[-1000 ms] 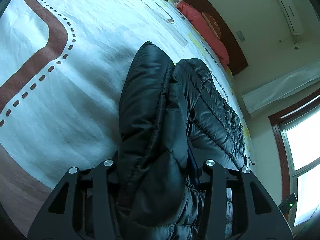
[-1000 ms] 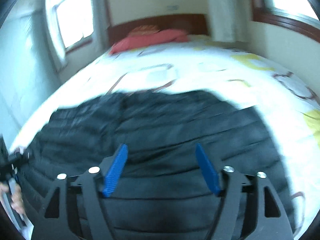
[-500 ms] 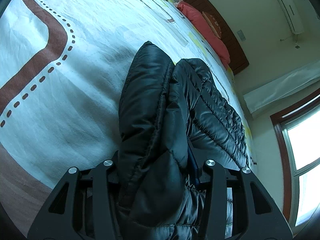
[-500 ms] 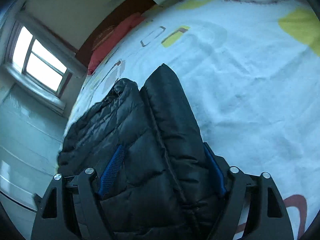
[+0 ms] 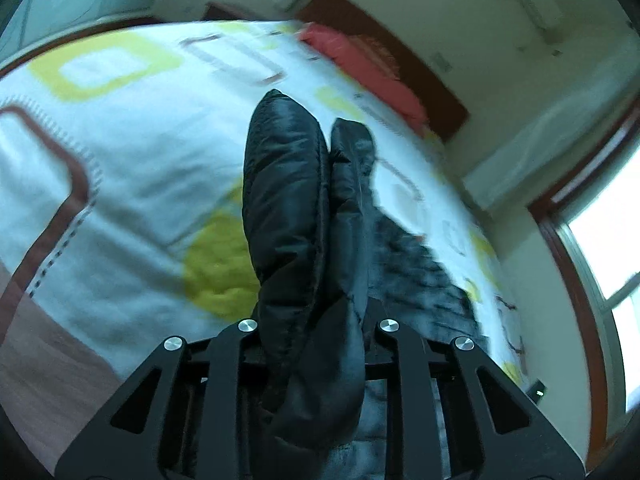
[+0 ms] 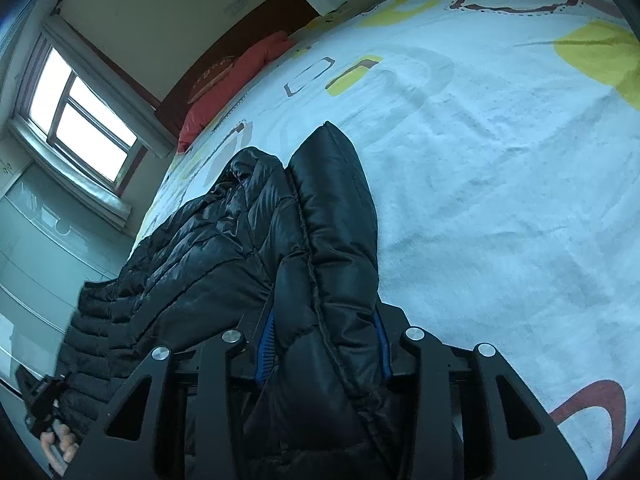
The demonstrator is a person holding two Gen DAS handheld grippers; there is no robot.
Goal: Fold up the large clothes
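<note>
Both grippers are clamped on bunched edges of a black puffer jacket point(image 6: 248, 240), so the step in hand looks like carrying one edge across for a fold. The left gripper point(image 5: 316, 344) has its jaws closed on a thick doubled roll of quilted fabric, and the right gripper point(image 6: 320, 348) pinches a similar padded ridge between its blue pads point(image 6: 266, 344). The rest of the jacket trails away over the patterned bedspread point(image 6: 500, 200), toward the side of the bed nearest the window point(image 6: 84, 120). The left view is blurred, so how much is lifted off the bed is hard to tell. Next, both edges probably need laying down together, level, over the flat body. The jacket is shiny, puffy and likely springy.
</note>
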